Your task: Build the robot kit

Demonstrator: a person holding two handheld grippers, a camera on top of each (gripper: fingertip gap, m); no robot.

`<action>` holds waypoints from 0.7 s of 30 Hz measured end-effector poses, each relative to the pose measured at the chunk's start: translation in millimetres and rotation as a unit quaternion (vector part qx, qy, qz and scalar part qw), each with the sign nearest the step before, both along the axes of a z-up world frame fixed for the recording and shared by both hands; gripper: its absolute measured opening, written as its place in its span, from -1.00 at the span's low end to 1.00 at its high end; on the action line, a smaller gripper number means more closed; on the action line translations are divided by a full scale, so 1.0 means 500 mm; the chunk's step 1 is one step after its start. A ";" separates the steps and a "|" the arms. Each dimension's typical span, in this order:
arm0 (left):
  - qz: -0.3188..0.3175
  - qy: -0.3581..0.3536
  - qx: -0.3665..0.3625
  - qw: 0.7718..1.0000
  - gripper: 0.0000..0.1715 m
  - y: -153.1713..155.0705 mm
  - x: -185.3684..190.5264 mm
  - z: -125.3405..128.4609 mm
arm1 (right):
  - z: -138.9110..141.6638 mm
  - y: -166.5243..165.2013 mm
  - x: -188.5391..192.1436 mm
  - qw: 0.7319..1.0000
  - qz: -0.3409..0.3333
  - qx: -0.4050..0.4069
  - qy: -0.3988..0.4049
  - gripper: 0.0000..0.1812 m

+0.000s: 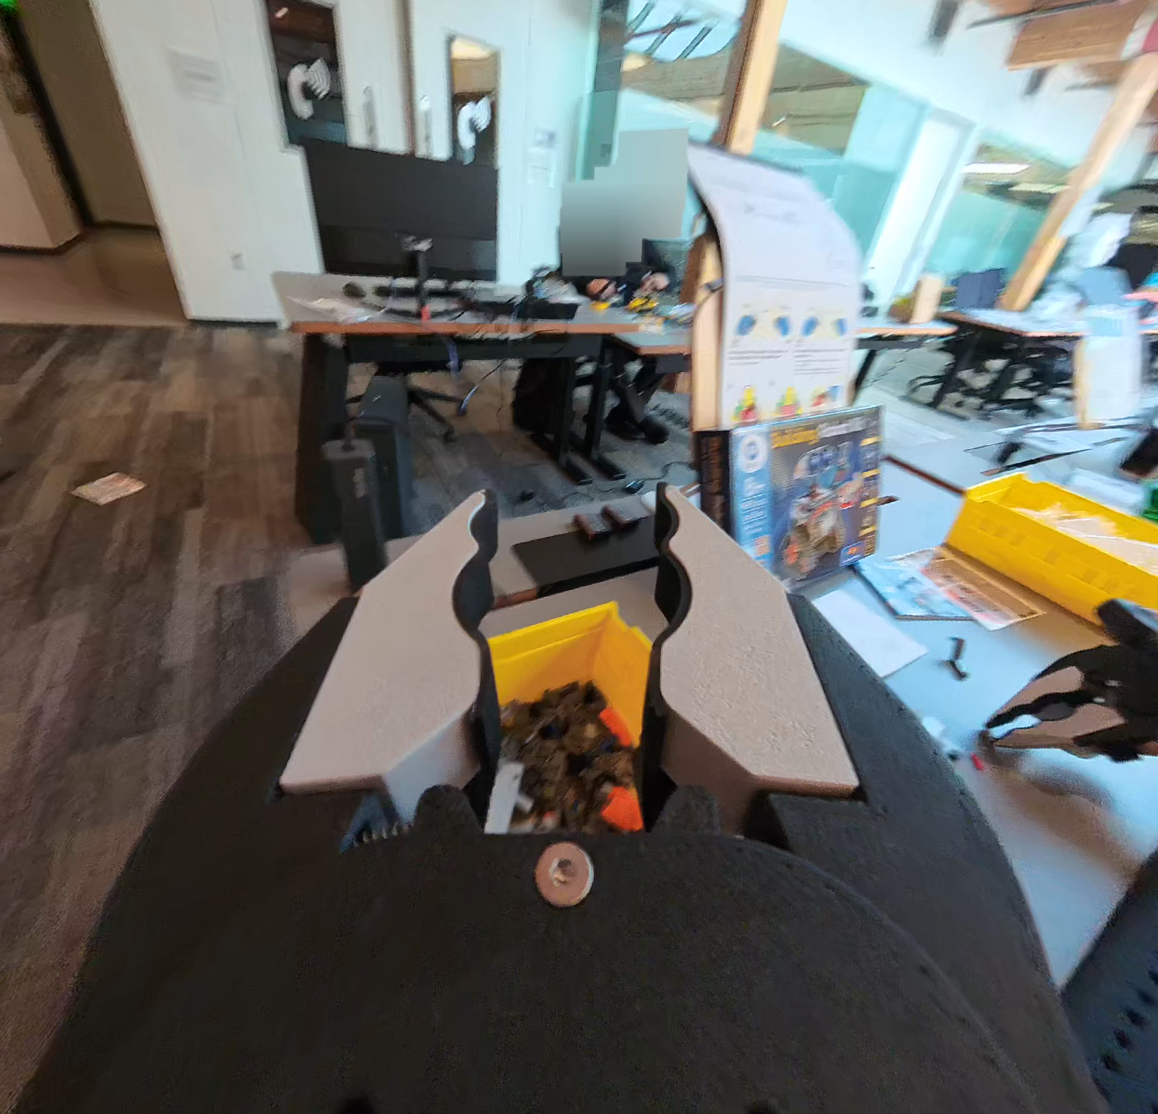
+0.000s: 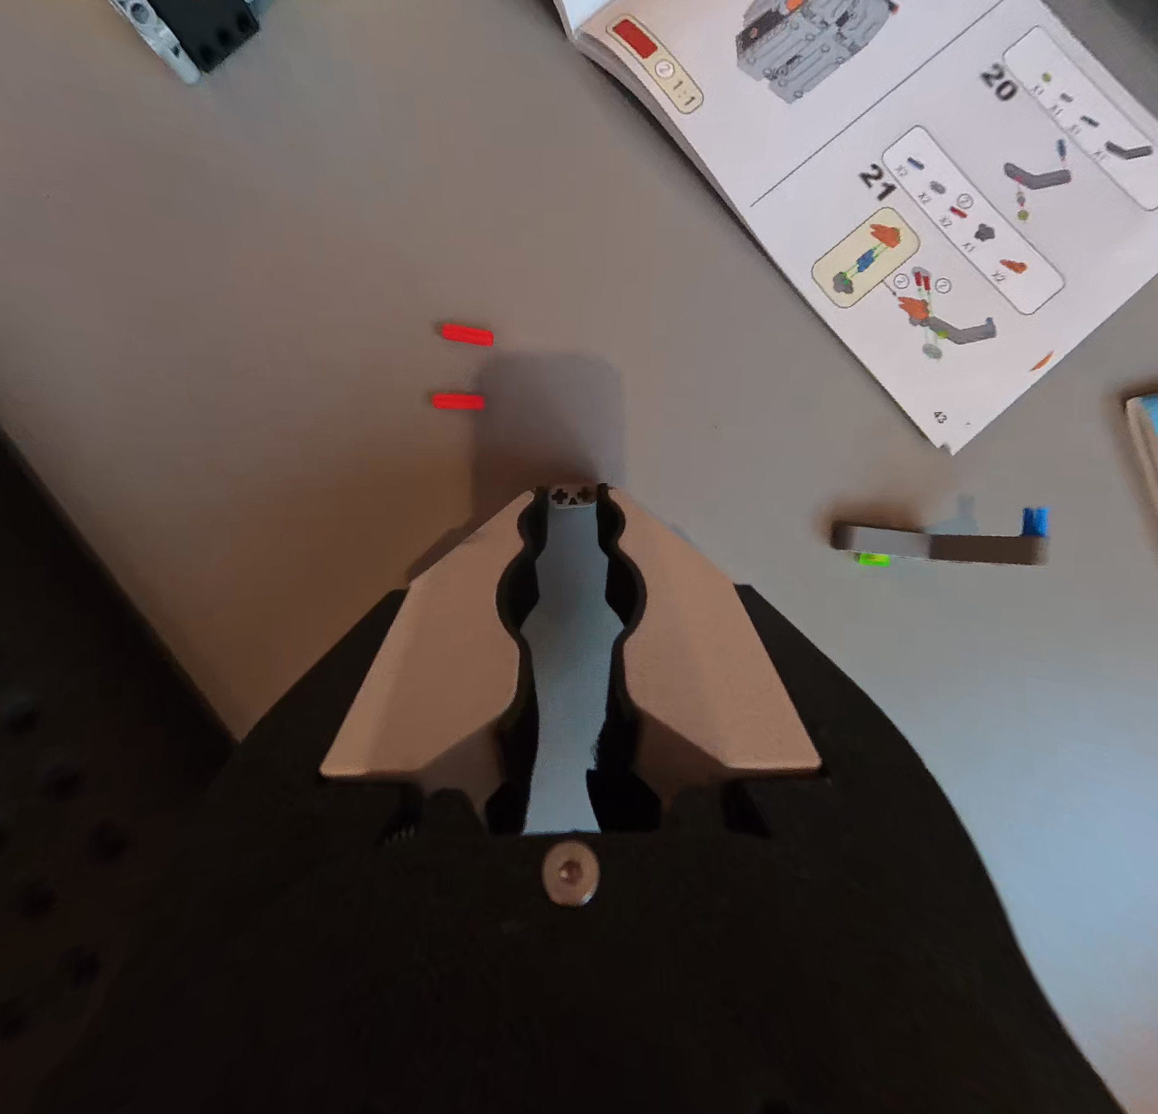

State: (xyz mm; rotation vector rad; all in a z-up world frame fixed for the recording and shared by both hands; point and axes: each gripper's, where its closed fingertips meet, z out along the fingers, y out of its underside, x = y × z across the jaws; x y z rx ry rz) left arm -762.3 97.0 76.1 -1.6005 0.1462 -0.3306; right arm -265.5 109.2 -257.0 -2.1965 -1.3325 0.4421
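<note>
We are holding the left gripper point(image 1: 573, 523) above a small yellow plastic bin point(image 1: 564, 642) heaped with dark and orange building pieces, its jaws standing wide apart with nothing between them. At lower centre of the right wrist view, the right gripper point(image 2: 571, 496) is pinching a small light-grey connector piece with cross-shaped holes point(image 2: 571, 496) at its very tips, jaws drawn narrow, just over the grey surface point(image 2: 250, 269). Judging by what is lying about, an assembly is only partly along: two short red pegs point(image 2: 467, 335) are lying loose left of centre, a flat grey beam with a blue pin and a green pin point(image 2: 937, 545) is resting apart at right, and a grey-and-black block with an orange dot point(image 2: 182, 12) is sitting at upper left. An open white instruction booklet point(image 2: 877, 175) is filling the upper right. Open surface is lying all round the right gripper's tips, with a dark edge running down the lower left. In the left wrist view the surface is ending near the bin, floor beyond, and a long yellow tray point(image 1: 1053, 539) and a blue printed box point(image 1: 808, 488) are crowding the right.
</note>
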 end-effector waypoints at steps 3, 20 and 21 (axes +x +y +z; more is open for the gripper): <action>0.045 0.051 -0.088 0.994 -0.47 0.007 -0.041 -0.069 | 0.002 0.004 -0.012 1.000 0.007 -0.006 0.002 -0.63; 0.004 0.145 -0.249 0.958 -0.61 0.088 0.030 -0.207 | 0.375 0.068 -0.389 0.970 0.194 0.089 0.119 -0.42; 0.012 0.122 -0.234 0.964 -0.57 0.079 0.017 -0.190 | 0.378 0.072 -0.430 0.967 0.214 0.087 0.111 -0.45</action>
